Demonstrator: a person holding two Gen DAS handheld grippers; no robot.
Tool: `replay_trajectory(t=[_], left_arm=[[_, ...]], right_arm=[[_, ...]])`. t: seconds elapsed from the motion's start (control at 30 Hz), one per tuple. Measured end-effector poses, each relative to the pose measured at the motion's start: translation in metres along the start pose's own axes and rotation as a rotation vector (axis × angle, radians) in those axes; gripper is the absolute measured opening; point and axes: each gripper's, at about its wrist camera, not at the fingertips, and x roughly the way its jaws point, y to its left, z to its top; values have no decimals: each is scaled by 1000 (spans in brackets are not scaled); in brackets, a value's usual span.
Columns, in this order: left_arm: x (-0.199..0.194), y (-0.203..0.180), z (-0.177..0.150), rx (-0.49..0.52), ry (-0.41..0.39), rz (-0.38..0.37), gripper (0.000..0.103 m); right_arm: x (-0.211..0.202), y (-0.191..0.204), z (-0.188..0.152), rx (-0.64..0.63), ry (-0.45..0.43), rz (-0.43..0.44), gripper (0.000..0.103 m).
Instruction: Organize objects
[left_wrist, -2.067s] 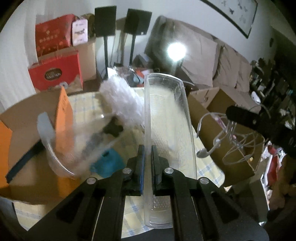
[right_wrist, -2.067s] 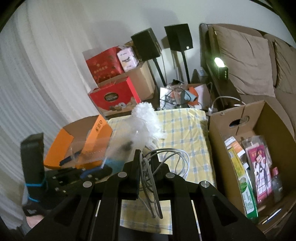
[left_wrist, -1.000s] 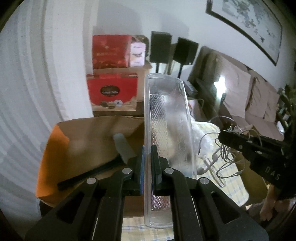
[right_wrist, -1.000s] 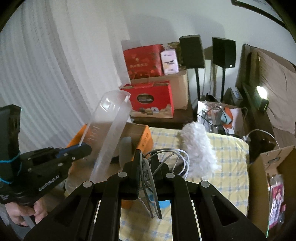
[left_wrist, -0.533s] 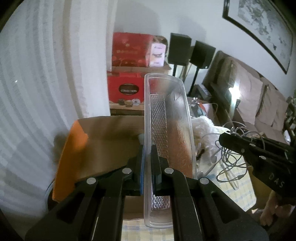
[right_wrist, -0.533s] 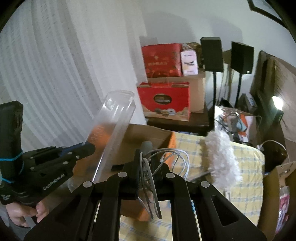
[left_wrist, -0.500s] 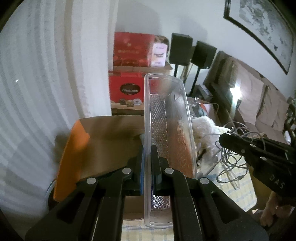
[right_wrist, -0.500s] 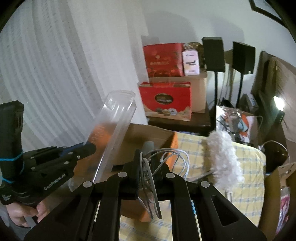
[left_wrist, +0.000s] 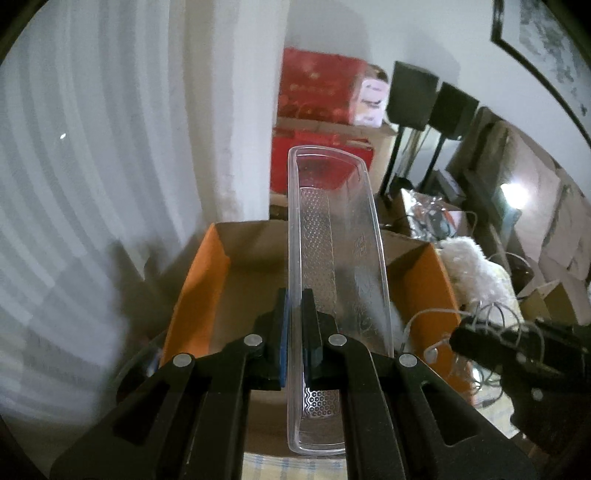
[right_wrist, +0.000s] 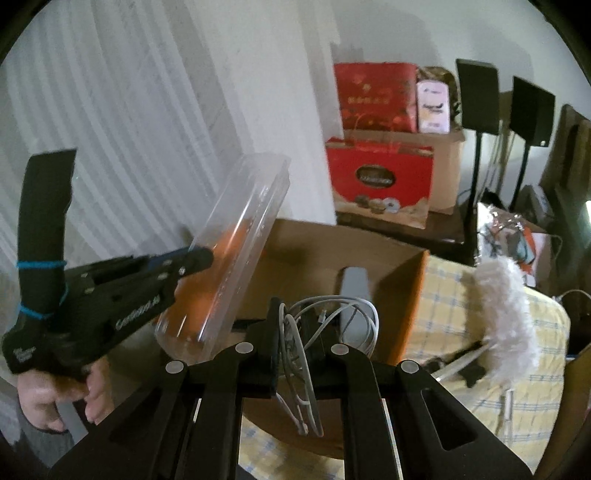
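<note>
White curtains and stacked red gift boxes (right_wrist: 380, 177) back a yellow-checked tablecloth (right_wrist: 480, 369), on which an orange cardboard box (left_wrist: 207, 295) stands open.

Left gripper (left_wrist: 294, 325): jaws clamped on one long wall of a clear plastic tray (left_wrist: 332, 258), which is held tilted over the box's left side (nothing visible inside the tray).

Right gripper (right_wrist: 295, 332): jaws pinched on a coiled white cable (right_wrist: 332, 317), hanging over the box's near edge. A grey flat object (right_wrist: 354, 288) already lies in the box; I cannot tell what it is. A white fluffy duster (right_wrist: 506, 317) lies on the cloth just beside the box.

Step in hand, as judged: carrying both items to the box for deposit. Next move calls for lowering each item below the rim before letting go, tray laid flat along the floor so the cable has room.
</note>
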Motion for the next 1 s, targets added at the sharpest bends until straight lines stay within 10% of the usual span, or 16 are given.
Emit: replay_trajectory(t=[0.63, 0.8, 1.0], left_arm=[[49, 22, -10, -13, 91, 5, 5], [54, 23, -10, -1, 102, 3, 5], [58, 17, -5, 68, 119, -35, 5]], right_arm=[[85, 6, -27, 1, 198, 56, 14], [87, 5, -28, 4, 230, 45, 57], [66, 7, -21, -12, 203, 26, 67]])
